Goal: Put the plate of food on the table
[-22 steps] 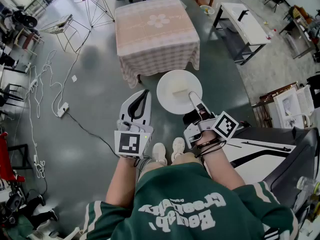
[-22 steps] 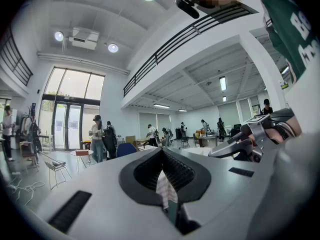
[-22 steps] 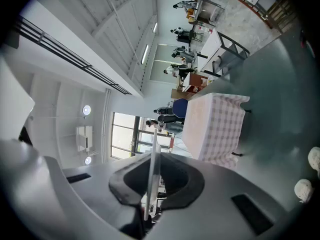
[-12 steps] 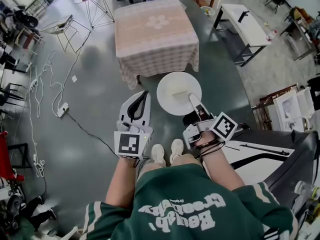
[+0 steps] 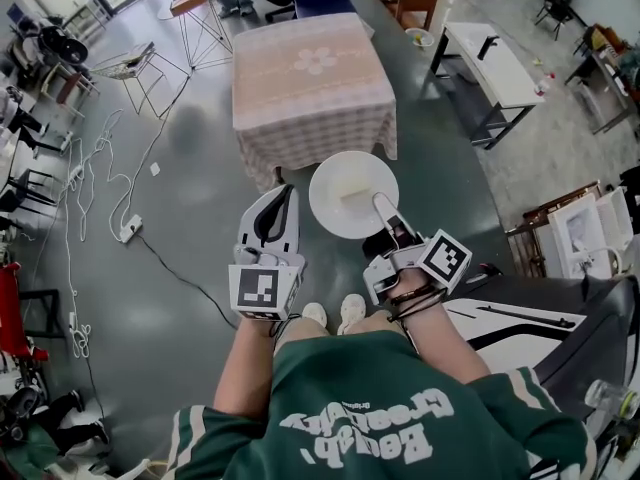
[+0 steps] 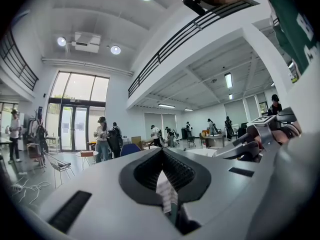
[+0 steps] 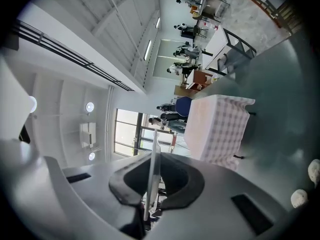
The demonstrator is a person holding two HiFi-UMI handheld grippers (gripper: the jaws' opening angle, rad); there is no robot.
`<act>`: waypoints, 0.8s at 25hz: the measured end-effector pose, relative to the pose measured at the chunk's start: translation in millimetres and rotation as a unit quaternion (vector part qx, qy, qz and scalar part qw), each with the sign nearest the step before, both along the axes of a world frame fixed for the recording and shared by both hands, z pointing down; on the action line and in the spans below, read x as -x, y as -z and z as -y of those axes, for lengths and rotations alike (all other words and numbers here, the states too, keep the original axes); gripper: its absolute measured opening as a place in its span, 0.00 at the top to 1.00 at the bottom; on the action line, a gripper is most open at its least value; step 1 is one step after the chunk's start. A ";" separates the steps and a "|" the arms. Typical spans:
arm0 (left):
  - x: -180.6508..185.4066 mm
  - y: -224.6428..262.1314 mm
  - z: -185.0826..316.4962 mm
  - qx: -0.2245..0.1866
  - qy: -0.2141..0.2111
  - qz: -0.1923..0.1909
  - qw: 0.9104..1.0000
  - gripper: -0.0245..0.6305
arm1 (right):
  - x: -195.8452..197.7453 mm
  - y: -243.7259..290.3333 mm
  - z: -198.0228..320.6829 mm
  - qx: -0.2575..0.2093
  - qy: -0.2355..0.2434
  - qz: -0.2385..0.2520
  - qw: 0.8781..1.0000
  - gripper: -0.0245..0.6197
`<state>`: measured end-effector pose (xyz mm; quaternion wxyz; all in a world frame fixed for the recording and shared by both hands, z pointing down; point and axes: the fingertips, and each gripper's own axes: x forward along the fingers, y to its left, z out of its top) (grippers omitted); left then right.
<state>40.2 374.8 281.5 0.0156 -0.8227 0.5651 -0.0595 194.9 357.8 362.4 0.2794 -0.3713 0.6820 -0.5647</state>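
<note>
A white plate (image 5: 340, 208) carrying a pale block of food (image 5: 352, 189) hangs level above the grey floor, just short of the table. My right gripper (image 5: 383, 206) is shut on the plate's near right rim. The right gripper view shows the plate (image 7: 152, 166) edge-on as a thin white line pinched between the jaws. The square table (image 5: 312, 78), draped in a pink checked cloth with a flower print, stands straight ahead, and appears as the table (image 7: 220, 126) beyond the jaws. My left gripper (image 5: 279, 200) is held left of the plate, shut with nothing in it.
A white bench (image 5: 490, 53) stands to the right of the table. A wire chair (image 5: 125, 58) and a folding stand (image 5: 195, 3) are at the left, with cables and a power strip (image 5: 125, 230) on the floor. People stand in the distance (image 6: 107, 139).
The table has drawn nearer and lower in the head view. Plate and both grippers have shifted slightly left with it; both grips are unchanged.
</note>
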 end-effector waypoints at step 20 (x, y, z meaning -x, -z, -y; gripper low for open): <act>-32.5 -2.6 15.0 -0.010 -0.009 0.007 1.000 0.95 | -24.1 -6.2 6.5 -0.006 0.008 0.014 1.000 0.91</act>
